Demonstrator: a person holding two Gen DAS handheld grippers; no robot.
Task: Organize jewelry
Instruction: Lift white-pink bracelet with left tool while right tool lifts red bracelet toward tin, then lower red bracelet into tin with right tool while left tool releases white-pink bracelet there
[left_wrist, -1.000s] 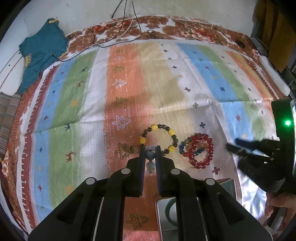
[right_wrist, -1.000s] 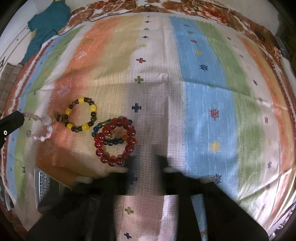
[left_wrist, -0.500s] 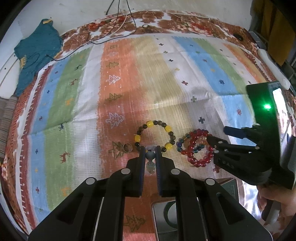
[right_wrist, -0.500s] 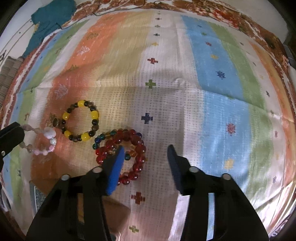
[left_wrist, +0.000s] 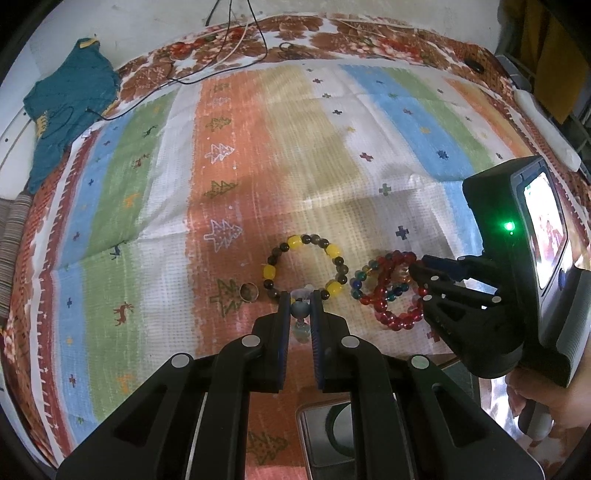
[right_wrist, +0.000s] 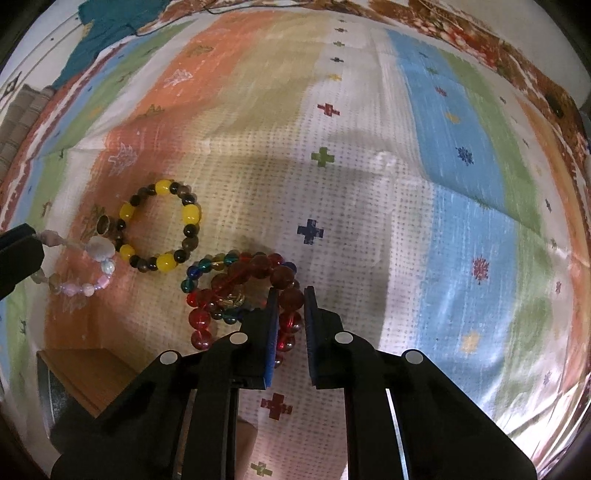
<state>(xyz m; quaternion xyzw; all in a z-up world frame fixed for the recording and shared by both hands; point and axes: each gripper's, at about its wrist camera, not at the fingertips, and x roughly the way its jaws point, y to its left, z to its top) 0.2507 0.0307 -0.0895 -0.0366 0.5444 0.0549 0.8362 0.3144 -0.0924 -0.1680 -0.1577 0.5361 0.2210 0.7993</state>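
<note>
My left gripper (left_wrist: 300, 307) is shut on a pale pink and grey bead bracelet (right_wrist: 79, 264), which hangs from its tip just above the cloth. A yellow and brown bead bracelet (left_wrist: 306, 264) lies flat ahead of it, with a small metal ring (left_wrist: 248, 291) to its left. A red bead bracelet (right_wrist: 255, 295) lies over a multicoloured bead bracelet (right_wrist: 207, 269). My right gripper (right_wrist: 290, 299) is closed on the red bracelet's beads at its right side; it also shows in the left wrist view (left_wrist: 424, 273).
A box with a wooden edge and a metal tray (left_wrist: 325, 435) sits at the near edge, also in the right wrist view (right_wrist: 81, 373). A teal garment (left_wrist: 66, 110) and cables (left_wrist: 236, 44) lie at the far side of the striped cloth.
My right gripper moved forward over the red bracelet and closed from wide open onto its beads. My left gripper kept its hold on the pale bracelet and shifted slightly.
</note>
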